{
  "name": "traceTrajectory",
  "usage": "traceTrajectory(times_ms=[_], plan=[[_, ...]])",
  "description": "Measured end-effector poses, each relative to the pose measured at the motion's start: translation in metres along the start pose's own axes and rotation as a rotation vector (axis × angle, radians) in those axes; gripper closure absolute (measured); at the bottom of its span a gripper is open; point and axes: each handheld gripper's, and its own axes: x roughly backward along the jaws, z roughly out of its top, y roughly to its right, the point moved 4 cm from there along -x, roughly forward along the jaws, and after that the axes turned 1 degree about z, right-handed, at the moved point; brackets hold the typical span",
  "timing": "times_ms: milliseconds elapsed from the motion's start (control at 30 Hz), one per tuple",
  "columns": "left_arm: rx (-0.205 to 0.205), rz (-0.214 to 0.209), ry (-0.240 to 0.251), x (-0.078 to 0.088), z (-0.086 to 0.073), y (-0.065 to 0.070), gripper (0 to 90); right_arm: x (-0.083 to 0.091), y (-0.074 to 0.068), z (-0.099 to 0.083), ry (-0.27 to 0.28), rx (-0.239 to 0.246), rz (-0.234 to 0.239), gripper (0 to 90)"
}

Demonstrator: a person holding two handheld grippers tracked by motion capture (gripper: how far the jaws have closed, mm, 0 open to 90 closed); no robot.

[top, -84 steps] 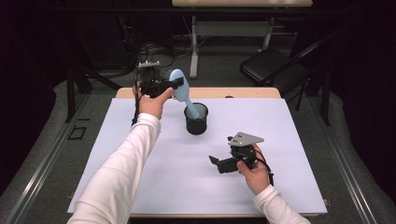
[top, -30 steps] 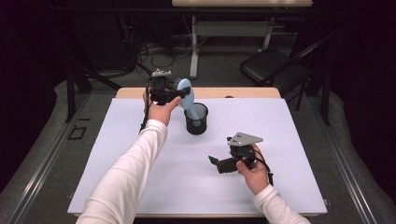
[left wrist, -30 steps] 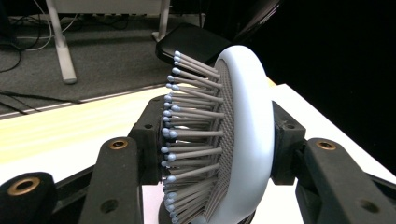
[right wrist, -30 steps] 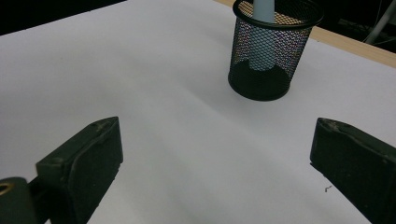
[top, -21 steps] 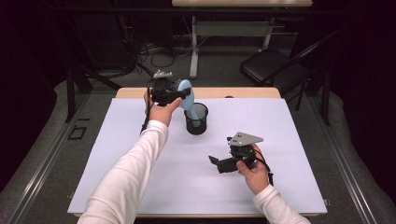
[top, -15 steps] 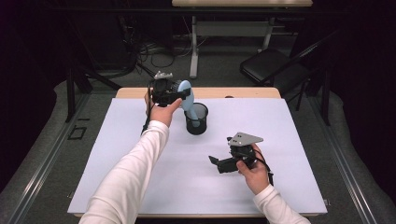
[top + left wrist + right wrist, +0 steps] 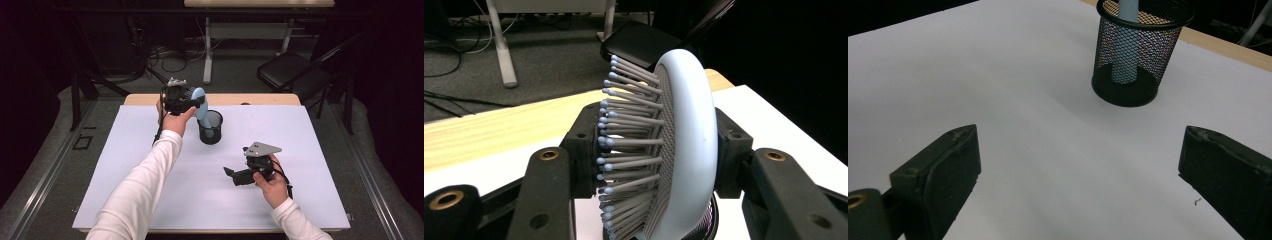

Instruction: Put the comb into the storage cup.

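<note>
One mesh cup (image 7: 210,127) holds the hairbrush's (image 7: 200,102) handle.

Pale blue hairbrush (image 7: 684,145), black mesh cup (image 7: 1138,55), white table (image 7: 150,180).

The right gripper (image 7: 1075,187) had its 2 black jaws wide apart, with only white table (image 7: 998,100) between them. Farther off stood a black mesh cup (image 7: 1138,52) on the table. A pale blue handle (image 7: 1125,45) stood upright inside the cup.
</note>
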Motion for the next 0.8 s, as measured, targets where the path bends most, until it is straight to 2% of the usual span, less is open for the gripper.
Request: traceTrajectory(times_ms=[800], plan=[[0.009,-0.013,0.021,-0.0001,-0.0012,0.0010,46.8,-0.0008,-0.0002,-0.0001,-0.003,0.001,0.000,4.0]])
